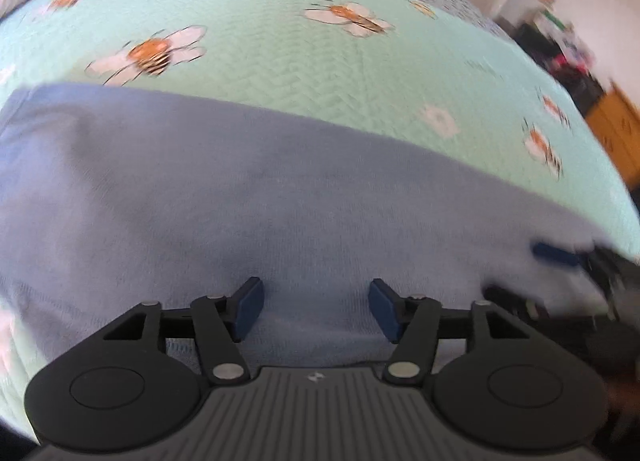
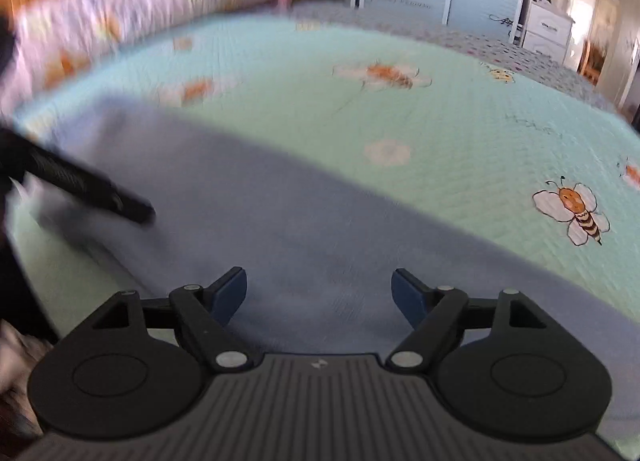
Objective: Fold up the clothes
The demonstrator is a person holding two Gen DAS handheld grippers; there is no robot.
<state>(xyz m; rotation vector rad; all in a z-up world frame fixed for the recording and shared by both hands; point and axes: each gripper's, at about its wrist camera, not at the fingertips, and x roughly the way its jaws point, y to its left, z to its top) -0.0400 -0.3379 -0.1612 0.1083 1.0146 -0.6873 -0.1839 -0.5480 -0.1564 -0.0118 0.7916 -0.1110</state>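
Jaws apart over blue garment

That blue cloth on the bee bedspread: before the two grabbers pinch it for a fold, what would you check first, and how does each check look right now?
1. Left gripper open: ok, jaws apart, nothing between them.
2. Right gripper open: ok, jaws apart and empty.
3. Blue cloth lying flat on the bedspread: ok, only soft ripples.
4. Far edge of the cloth straight: ok, one clean line in both views.
5. Near edge or corners located for a grasp: cannot tell, hidden under the gripper bodies.
6. Grippers clear of each other: ok, apart, though the right one shows close at the left view's edge.
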